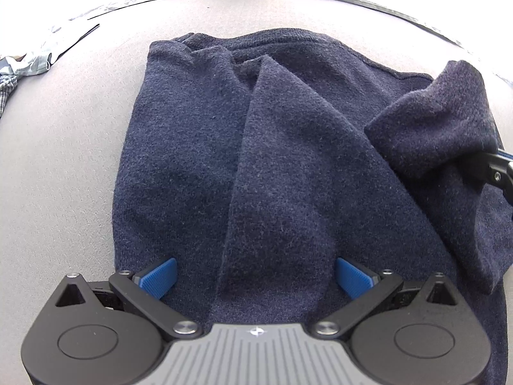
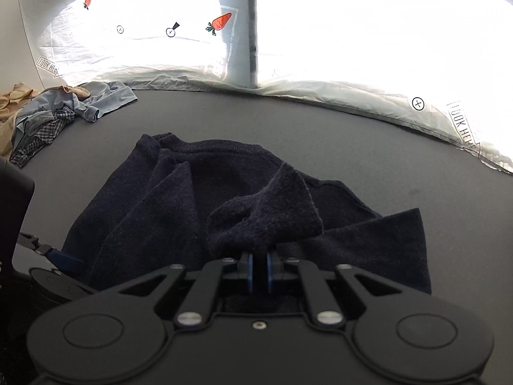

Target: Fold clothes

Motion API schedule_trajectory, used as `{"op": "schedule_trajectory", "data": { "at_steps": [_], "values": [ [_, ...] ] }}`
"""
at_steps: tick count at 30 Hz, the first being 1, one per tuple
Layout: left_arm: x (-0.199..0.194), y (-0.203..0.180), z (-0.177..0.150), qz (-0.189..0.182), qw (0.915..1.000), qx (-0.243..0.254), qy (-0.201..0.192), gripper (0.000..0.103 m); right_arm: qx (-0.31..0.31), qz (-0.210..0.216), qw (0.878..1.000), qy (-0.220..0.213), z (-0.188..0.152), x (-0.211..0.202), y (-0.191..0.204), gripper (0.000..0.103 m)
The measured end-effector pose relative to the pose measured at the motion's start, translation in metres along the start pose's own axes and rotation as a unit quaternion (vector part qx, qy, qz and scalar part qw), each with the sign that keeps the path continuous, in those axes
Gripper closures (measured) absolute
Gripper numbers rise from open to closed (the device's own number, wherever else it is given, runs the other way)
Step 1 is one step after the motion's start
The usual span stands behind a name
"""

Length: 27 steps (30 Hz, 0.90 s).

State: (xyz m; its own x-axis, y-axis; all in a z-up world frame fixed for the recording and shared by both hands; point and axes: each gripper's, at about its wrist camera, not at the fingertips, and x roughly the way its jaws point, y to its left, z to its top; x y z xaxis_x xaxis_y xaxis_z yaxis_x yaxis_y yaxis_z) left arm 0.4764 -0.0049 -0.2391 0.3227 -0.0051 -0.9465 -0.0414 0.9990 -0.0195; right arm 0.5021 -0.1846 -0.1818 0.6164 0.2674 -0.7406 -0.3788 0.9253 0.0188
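Note:
A dark navy knit sweater (image 1: 272, 160) lies partly folded on the grey surface (image 1: 64, 160), with a long crease running down its middle. My left gripper (image 1: 256, 276) hovers over the sweater's near edge, its blue pads (image 1: 160, 276) wide apart and nothing between them. On the right, a sleeve end (image 1: 442, 122) is lifted off the sweater. In the right wrist view my right gripper (image 2: 259, 256) is shut on that bunched sleeve end (image 2: 266, 211), above the rest of the sweater (image 2: 144, 208). The right gripper's black finger (image 1: 497, 166) shows at the right edge of the left wrist view.
A heap of other clothes (image 2: 54, 112), light blue, checked and tan, lies at the far left of the surface. A white sheet printed with carrots (image 2: 320, 48) hangs behind the far edge. The left gripper's finger (image 2: 48, 250) shows at the lower left of the right wrist view.

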Motion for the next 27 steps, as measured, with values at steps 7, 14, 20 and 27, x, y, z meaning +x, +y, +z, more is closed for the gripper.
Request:
{"op": "schedule_trajectory", "data": {
  "at_steps": [7, 14, 20, 27],
  "values": [
    [-0.018, 0.011, 0.002, -0.004, 0.9992, -0.033, -0.024, 0.0, 0.105, 0.106, 0.989, -0.014, -0.017, -0.013, -0.021, 0.062],
    [-0.075, -0.002, -0.001, -0.076, 0.99, 0.008, -0.118, 0.001, 0.229, 0.106, 0.966, -0.059, -0.033, -0.041, -0.066, 0.06],
    [-0.092, -0.057, 0.017, -0.145, 0.9774, 0.066, -0.139, 0.0, 0.27, 0.013, 0.962, -0.038, -0.061, -0.045, -0.093, 0.06],
    [-0.063, -0.122, 0.04, -0.078, 0.9768, 0.137, -0.145, 0.009, 0.301, -0.078, 0.95, -0.014, -0.087, -0.049, -0.116, 0.058]
  ]
}}
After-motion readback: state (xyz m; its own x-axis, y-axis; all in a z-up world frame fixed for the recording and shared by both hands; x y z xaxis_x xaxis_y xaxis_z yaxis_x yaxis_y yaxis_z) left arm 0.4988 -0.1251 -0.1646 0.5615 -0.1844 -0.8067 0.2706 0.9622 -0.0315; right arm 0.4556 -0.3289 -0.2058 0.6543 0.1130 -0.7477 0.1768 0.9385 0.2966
